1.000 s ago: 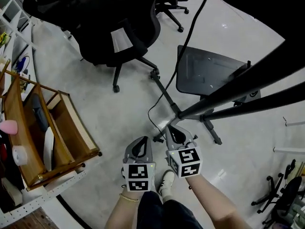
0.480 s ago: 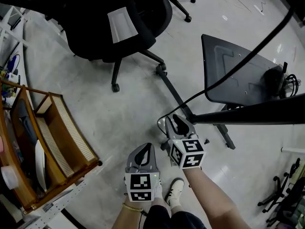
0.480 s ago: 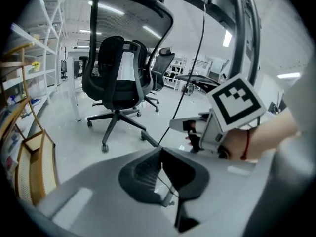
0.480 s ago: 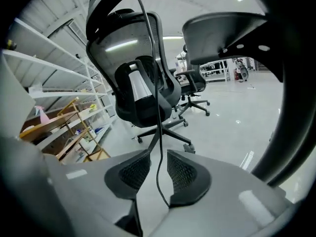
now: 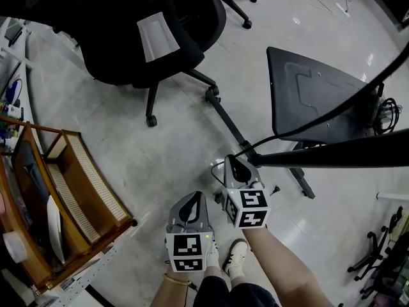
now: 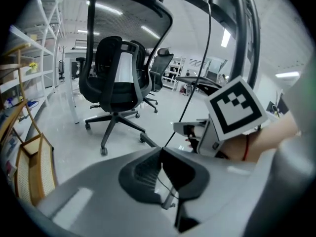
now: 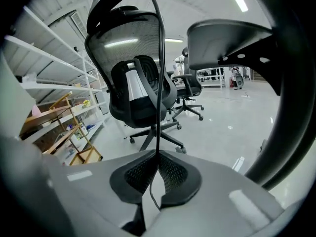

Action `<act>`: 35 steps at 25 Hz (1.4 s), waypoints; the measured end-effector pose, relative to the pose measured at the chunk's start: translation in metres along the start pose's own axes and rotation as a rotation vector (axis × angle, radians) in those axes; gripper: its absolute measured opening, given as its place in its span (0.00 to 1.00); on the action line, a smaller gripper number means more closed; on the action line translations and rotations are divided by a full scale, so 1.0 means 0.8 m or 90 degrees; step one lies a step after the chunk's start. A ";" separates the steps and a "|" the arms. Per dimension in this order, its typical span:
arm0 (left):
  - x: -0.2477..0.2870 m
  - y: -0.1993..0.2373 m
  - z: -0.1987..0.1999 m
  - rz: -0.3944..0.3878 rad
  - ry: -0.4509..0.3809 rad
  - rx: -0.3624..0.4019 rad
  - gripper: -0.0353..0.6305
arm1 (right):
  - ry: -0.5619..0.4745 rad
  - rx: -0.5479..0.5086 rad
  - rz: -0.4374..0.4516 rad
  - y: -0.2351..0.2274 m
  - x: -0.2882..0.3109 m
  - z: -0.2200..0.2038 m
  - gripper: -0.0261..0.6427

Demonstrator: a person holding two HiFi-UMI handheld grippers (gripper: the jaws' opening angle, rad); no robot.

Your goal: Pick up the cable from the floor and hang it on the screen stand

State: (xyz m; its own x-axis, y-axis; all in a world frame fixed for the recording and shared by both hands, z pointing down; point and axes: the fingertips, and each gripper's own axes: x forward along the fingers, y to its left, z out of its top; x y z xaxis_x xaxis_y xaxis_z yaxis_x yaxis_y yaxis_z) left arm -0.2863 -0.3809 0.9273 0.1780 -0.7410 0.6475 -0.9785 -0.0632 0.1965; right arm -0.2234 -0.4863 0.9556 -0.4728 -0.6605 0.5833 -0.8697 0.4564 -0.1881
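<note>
Down at floor level, just left of the screen stand [image 5: 332, 151], we are working with the right gripper [image 5: 238, 165]. Its fingers [image 7: 140, 174] are closing on the black cable [image 7: 159, 83], which is sitting between them and looks pinched right at the tips. A short loose tail is hanging below the pinch.

The cable is already off the floor [image 5: 160, 152] at this end. In the right gripper view it is running straight up out of the fingers. In the head view it is stretching away up and to the right, across the stand's dark base plate [image 5: 307, 88], so its long axis is pointing toward the stand.

The stand's dark bar is lying just beside the right gripper, on its right side. We are judging the right hand to be the nearer one for the hang, since the cable only needs carrying up and over that way.

The left gripper [image 5: 190, 200] is trailing behind and to the left, with its fingers [image 6: 145, 174] pressed together on nothing. An office chair [image 5: 153, 37] is standing well apart, up ahead.
</note>
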 end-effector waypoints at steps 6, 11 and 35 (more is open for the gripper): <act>-0.042 -0.056 0.047 -0.028 -0.011 0.034 0.06 | -0.031 -0.006 -0.002 -0.001 -0.089 0.019 0.05; -0.100 -0.135 0.100 -0.078 -0.026 0.073 0.06 | -0.070 0.013 -0.032 -0.021 -0.214 0.071 0.05; -0.371 -0.586 0.408 -0.263 -0.160 0.209 0.06 | -0.297 -0.047 -0.105 -0.202 -0.748 0.442 0.06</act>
State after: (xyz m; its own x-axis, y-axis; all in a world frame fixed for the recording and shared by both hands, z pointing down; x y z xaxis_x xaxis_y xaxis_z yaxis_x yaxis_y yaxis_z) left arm 0.0855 -0.3494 0.4023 0.5603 -0.7442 0.3636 -0.8217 -0.5546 0.1311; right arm 0.1499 -0.3753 0.3572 -0.3582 -0.9157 0.1822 -0.9336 0.3539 -0.0570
